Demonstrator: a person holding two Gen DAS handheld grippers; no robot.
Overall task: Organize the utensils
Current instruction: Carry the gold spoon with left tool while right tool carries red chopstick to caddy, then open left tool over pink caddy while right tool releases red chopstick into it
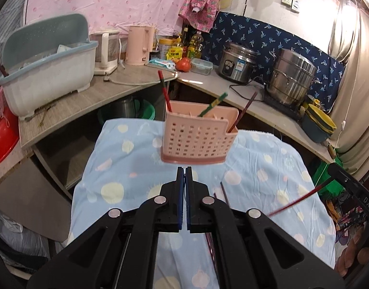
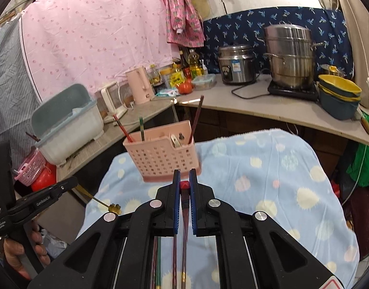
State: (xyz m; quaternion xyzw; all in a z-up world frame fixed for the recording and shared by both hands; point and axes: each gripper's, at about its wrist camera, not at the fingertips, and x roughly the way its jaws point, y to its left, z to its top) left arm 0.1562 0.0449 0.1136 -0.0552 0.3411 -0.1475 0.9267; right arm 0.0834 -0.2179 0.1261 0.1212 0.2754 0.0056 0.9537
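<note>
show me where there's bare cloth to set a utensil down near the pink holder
The blue spotted cloth lies bare to the right of the pink holder, out to its right edge, and in a strip left of it. It is crowded directly under both grippers, where loose chopsticks lie. The right gripper holds a red-tipped chopstick.

Ahead of both my grippers, a utensil caddy [image 1: 198, 136] stands on a cloth-covered table [image 1: 126, 168], with three chopsticks [image 1: 164, 91] standing in its compartments. Behind the table runs an L-shaped counter [image 1: 126, 83]: a dish rack bin [image 1: 49, 72] at its left, a kettle [image 1: 138, 45] and bottles [image 1: 196, 43] in the corner, a rice cooker [image 1: 237, 62] and a steamer pot [image 1: 292, 77] to the right. More chopsticks [image 2: 184, 240] lie on the table beneath my right gripper [image 2: 184, 177], and a small spoon [image 2: 107, 204] lies on the cloth to its left.
</note>
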